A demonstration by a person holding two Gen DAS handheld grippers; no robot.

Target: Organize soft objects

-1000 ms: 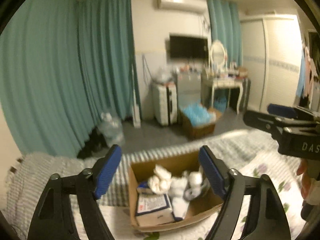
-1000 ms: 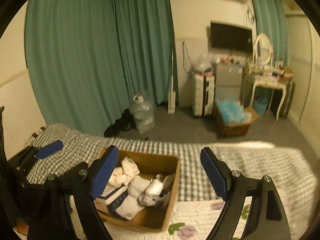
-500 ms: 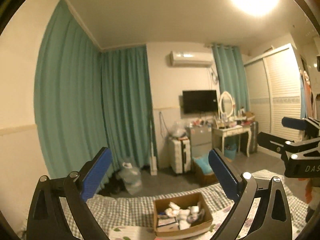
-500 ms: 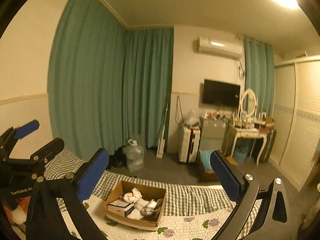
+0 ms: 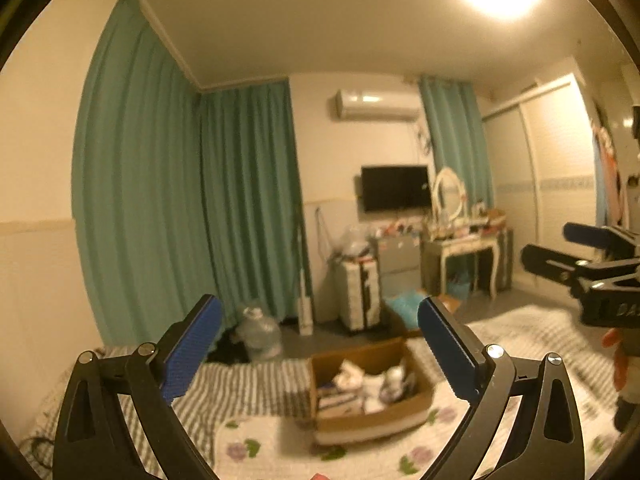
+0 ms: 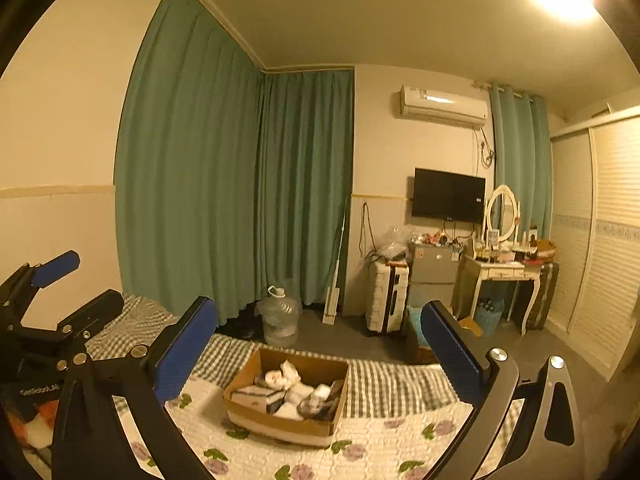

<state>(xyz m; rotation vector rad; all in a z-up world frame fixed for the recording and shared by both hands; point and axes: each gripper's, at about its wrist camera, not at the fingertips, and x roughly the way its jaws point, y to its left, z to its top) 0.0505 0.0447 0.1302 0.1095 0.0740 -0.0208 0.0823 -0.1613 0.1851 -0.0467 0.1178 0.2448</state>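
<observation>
While held well above the bed (image 6: 400, 380), left tongs (image 5: 316, 354) and right tongs (image 6: 320, 350) gaping wide, gripping nothing; cardboard box (image 6: 280, 426) of white soft items (image 6: 286, 376) resting on floral quilt (image 6: 372, 450) below.

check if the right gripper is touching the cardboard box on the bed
Apart. The right wrist view shows the right gripper open and empty, raised well back from the cardboard box, with bare bed cover between them.
</observation>
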